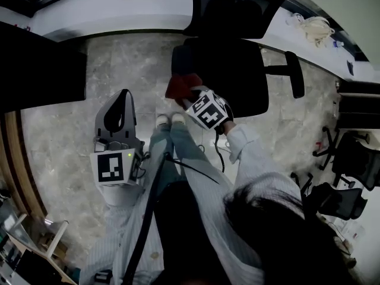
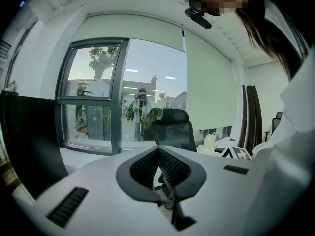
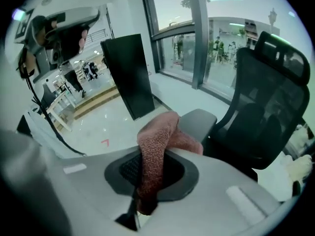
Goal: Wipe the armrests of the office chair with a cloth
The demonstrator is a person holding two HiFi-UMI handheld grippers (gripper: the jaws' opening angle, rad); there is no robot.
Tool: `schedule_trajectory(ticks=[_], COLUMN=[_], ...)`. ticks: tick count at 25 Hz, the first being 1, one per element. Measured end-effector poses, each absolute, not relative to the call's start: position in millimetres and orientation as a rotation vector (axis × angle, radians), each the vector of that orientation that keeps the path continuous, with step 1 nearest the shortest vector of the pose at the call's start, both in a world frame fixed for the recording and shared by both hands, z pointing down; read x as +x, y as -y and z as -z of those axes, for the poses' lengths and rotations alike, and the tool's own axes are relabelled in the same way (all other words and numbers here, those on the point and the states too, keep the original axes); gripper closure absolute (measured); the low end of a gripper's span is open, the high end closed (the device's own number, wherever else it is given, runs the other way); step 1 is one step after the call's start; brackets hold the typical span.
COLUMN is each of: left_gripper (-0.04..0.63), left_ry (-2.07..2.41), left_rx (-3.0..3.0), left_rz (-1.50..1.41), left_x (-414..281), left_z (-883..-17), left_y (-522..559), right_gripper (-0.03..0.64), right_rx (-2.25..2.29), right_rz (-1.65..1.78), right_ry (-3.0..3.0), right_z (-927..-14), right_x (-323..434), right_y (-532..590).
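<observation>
The black office chair (image 1: 237,70) stands in front of me, its seat facing me. My right gripper (image 1: 191,98) is shut on a red cloth (image 1: 181,86) and presses it onto the chair's left armrest, which the cloth hides in the head view. In the right gripper view the cloth (image 3: 155,151) hangs from the jaws and drapes onto the grey armrest pad (image 3: 199,121). The other armrest (image 1: 294,73) is bare. My left gripper (image 1: 124,95) is held low at the left, away from the chair, shut with nothing in it (image 2: 165,173).
A black panel (image 1: 35,70) stands at the left and a white window ledge (image 1: 119,10) runs behind the chair. More chairs (image 1: 350,177) crowd the right. My shoes (image 1: 169,120) stand on the marble floor just short of the seat.
</observation>
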State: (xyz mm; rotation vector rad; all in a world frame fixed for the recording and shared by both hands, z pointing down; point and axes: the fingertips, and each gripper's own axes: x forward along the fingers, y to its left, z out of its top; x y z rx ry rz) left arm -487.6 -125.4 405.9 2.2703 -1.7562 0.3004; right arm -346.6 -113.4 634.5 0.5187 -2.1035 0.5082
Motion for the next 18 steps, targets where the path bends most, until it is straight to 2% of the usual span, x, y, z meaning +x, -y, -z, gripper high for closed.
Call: schedule_trajectory(ticks=[4,11,14,18], left_gripper=[0.592,0.592,0.592,0.592], left_ry=[1.746,1.803,1.784,1.760], left_rx=[2.419,2.650,2.698,2.739], left_rz=[-0.224,-0.039,-0.004,-0.014], left_x=[-475,-451,-439,-426], left_z=[-363,-241,-218,-213], left_y=[118,104,98,89], right_gripper=[0.584,0.584,0.584,0.584], right_rx=[0.778,1.140,1.274,1.383], right_rz=[-0.543,-0.097,0.003,0.035], right_ry=[2.359,2.705,2.749,2.739], right_z=[-533,-294,-250,-241], right_x=[-337,-322,-314,-301], right_y=[124,106,96,89])
